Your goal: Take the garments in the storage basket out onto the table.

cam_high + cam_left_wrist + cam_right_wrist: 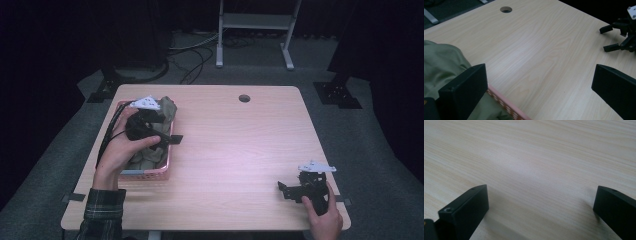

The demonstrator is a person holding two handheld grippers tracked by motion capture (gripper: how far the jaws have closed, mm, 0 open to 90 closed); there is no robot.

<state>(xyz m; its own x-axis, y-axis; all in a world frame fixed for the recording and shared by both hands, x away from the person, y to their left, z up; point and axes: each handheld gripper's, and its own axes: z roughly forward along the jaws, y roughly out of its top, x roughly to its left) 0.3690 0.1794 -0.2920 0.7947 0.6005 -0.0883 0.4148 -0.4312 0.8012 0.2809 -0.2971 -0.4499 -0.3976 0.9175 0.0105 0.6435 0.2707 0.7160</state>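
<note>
Closest to me, at the near right corner of the table [235, 150], the right gripper [286, 190] rests low over bare wood with its fingers [465, 206] spread wide and nothing between them; it looks parked, waiting its turn. Across on the left side, the left gripper [172, 139] hangs over the pink basket [145, 173], which sits near the table's left edge with olive-green cloth [167, 107] heaped inside. In the left gripper view its fingers [465, 87] stand well apart too, one over the cloth [441, 62] and the basket's pink rim [506, 106], the other out over the bare table, so it grips nothing yet. To my eye the work in hand is taking cloth out of the basket, and this is the reaching step, before any grasp. The next move would call for tipping the left gripper down into the heap, closing on a fold, and lifting it clear of the rim without dragging the basket along. Farther off is the cable hole [244, 98] near the table's back edge, then a white stand [255, 22] on the dark floor.
</note>
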